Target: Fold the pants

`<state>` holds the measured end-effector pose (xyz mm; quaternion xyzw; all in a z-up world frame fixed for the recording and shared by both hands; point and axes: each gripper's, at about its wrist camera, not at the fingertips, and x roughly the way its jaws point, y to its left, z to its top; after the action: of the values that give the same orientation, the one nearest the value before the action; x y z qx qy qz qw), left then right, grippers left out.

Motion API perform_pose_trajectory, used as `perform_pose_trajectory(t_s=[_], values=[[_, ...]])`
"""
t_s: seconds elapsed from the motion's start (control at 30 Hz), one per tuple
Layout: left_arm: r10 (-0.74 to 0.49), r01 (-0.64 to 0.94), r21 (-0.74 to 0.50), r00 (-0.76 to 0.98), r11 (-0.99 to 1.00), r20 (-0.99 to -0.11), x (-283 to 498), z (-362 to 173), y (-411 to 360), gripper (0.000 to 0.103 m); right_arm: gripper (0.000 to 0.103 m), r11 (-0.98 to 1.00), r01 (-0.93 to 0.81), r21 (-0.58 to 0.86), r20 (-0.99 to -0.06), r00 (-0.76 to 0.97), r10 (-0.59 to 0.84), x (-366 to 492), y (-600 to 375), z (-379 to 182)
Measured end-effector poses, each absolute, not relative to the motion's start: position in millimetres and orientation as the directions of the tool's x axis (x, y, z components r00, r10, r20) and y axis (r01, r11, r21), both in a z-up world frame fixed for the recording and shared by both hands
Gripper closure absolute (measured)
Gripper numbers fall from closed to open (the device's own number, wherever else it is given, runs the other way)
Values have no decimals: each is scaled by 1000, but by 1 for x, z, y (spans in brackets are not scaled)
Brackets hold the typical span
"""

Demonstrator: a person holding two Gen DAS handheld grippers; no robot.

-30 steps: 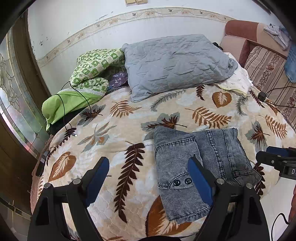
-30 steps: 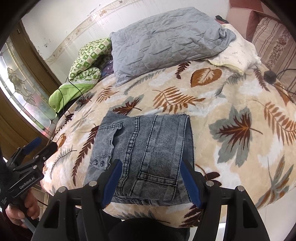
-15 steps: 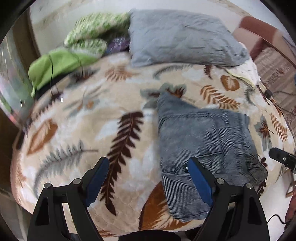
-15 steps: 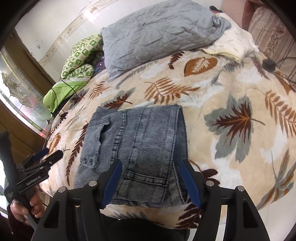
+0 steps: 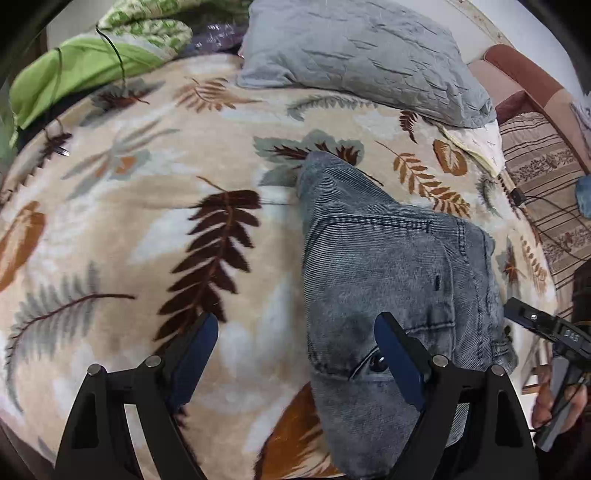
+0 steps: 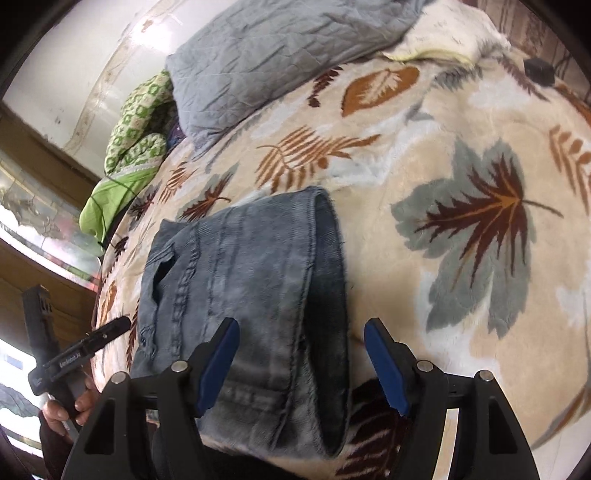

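The grey-blue denim pants (image 5: 399, 280) lie folded into a compact stack on the leaf-print blanket (image 5: 147, 206), near the bed's front edge. My left gripper (image 5: 295, 358) is open and empty, low over the blanket, its right finger over the pants' left edge by the waistband buttons. My right gripper (image 6: 301, 363) is open and empty, straddling the right folded edge of the pants (image 6: 251, 288). Each gripper shows in the other's view, the right one (image 5: 546, 332) at the pants' right side and the left one (image 6: 74, 354) at their left.
A grey pillow (image 5: 362, 59) and green bedding (image 5: 74, 70) lie at the head of the bed. A cream cloth (image 6: 450, 33) and a black charger with cable (image 6: 539, 68) are at the far right. A striped sofa (image 5: 539, 170) stands beside the bed.
Both grippers have come down and closer to the pants, tilting toward the bed. The pants have not moved and both grippers stayed open.
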<state>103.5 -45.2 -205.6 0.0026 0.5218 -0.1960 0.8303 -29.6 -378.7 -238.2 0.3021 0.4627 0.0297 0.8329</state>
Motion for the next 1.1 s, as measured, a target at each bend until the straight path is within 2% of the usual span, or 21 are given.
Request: perform_pose_trajectory(t_s=[0.17, 0.4, 0.57, 0.73, 0.87, 0.9, 0.97, 1.1], values=[[-436, 379, -311, 309, 872, -845, 111, -214, -56, 16, 29, 789, 222, 573, -731, 573, 369, -22, -389, -248], [-484, 446, -345, 247, 826, -839, 117, -225, -78, 16, 24, 761, 187, 621, -690, 590, 419, -13, -392, -252], [-530, 450, -395, 227, 801, -817, 125, -229, -76, 16, 23, 755, 125, 644, -666, 577, 473, -1, -379, -254], [-529, 478, -378, 232, 793, -816, 124, -229, -80, 21, 23, 745, 74, 663, -642, 567, 515, 11, -367, -256], [-532, 484, -375, 240, 791, -812, 124, -228, -79, 27, 27, 717, 50, 696, -617, 553, 560, 19, -355, -260], [-533, 482, -376, 242, 791, -811, 124, -228, -78, 29, 32, 715, 48, 697, -615, 551, 563, 21, -354, -261], [-533, 485, -373, 247, 791, -809, 123, -227, -77, 41, 45, 686, 49, 726, -598, 537, 595, 24, -353, -263], [-529, 491, -363, 255, 792, -809, 122, -225, -77, 44, 51, 714, 50, 699, -621, 537, 571, 24, -343, -261]])
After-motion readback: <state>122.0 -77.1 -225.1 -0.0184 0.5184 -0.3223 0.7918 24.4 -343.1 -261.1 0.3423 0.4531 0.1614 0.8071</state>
